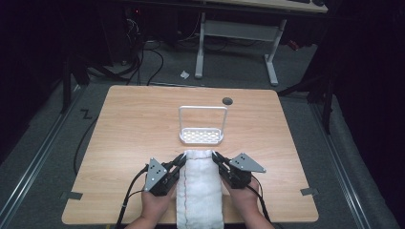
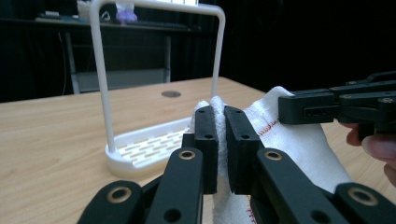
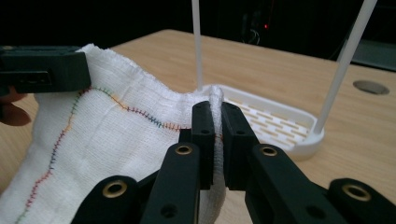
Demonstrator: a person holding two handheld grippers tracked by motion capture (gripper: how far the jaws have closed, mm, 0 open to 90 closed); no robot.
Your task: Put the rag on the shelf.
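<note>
Both tongs [image 2: 221, 135] [image 3: 218, 135] pinching white cloth [image 1: 199, 191] corners, its near end cut off

Light wooden table [image 1: 133, 143], two things on top

It has rounded corners and a dark round grommet [image 1: 227, 100] set into it near the far edge. At mid-table stands a white slotted rack [image 1: 201, 136] with a tall wire hoop rising upright over its tray. Just nearer the person, almost touching the rack's near edge, lies a white cloth [image 1: 199, 191] stitched in coloured thread, folded into a long strip that runs back to the table's near edge. Its far corners are lifted off the wood.
</note>
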